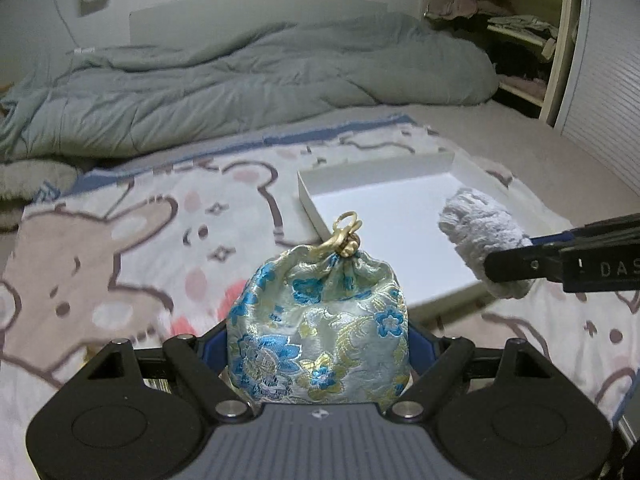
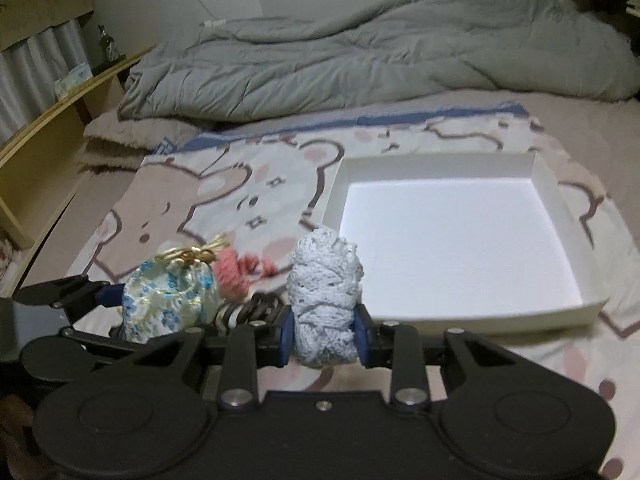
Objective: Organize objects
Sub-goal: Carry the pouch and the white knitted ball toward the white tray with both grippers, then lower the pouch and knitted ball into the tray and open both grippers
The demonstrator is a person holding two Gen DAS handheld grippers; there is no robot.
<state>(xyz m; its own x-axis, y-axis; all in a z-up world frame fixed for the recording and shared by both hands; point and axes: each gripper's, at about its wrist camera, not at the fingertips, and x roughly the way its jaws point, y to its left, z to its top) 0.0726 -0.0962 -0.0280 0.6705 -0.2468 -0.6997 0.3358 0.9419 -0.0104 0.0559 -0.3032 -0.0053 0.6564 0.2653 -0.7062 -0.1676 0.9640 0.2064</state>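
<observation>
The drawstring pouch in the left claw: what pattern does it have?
Blue and gold flowers on pale silky cloth, clearest in the left wrist view.

Two grippers: the left gripper (image 1: pixel 318 344) at the lower centre of its own view, the right gripper (image 2: pixel 323 336) at the lower centre of its own. One brocade pouch (image 1: pixel 320 328), blue flowers on pale cloth, with one gold cord (image 1: pixel 345 236) on top. One pale knitted bundle (image 2: pixel 325 300). One pink knitted piece (image 2: pixel 236 270), left of centre in the right view. One white tray (image 2: pixel 560 216), centre right. One cartoon-print blanket (image 1: pixel 140 240). One grey duvet (image 1: pixel 240 80) across the top. One bottle (image 2: pixel 107 46), upper left of the right view.
</observation>
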